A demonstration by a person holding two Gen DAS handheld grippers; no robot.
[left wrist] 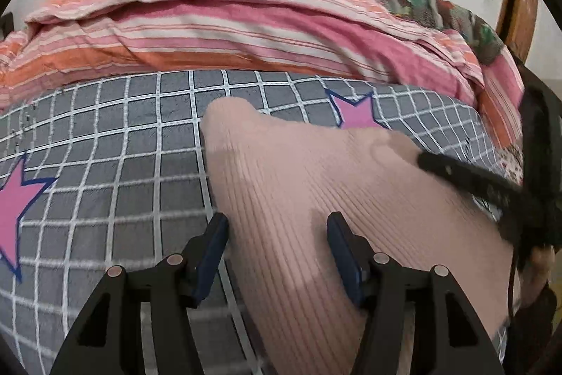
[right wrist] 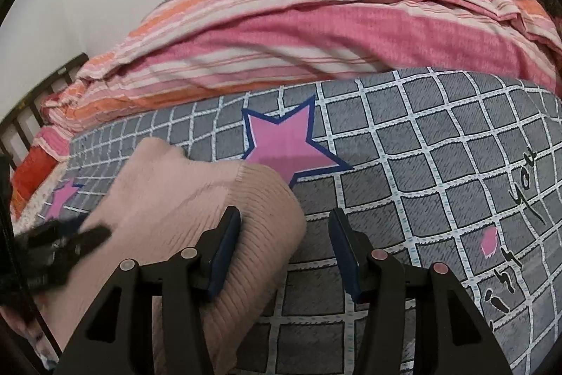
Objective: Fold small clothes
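Lying on a grey grid-printed bedsheet (right wrist: pixel 404 136) with pink stars, a beige ribbed knit garment (left wrist: pixel 316 199) spans both views. Left gripper (left wrist: pixel 277 227) open above it; right gripper (right wrist: pixel 286 227) open at its edge. Script at right reads "you" (right wrist: pixel 523 178).

Soft, even indoor light is filling both views, and nothing is glaring. The pink ribbed garment (left wrist: pixel 351 199) is smearing with motion blur in the left wrist view, its far tip especially, while a faint shadow is falling across it near the left gripper (left wrist: pixel 277 231). The grey checked sheet (right wrist: pixel 421 164) is staying sharper in the right wrist view (its printed grid is bowing strongly toward the edges). Black vignetting is rounding off every corner, and the other gripper is blurring at each frame's side.
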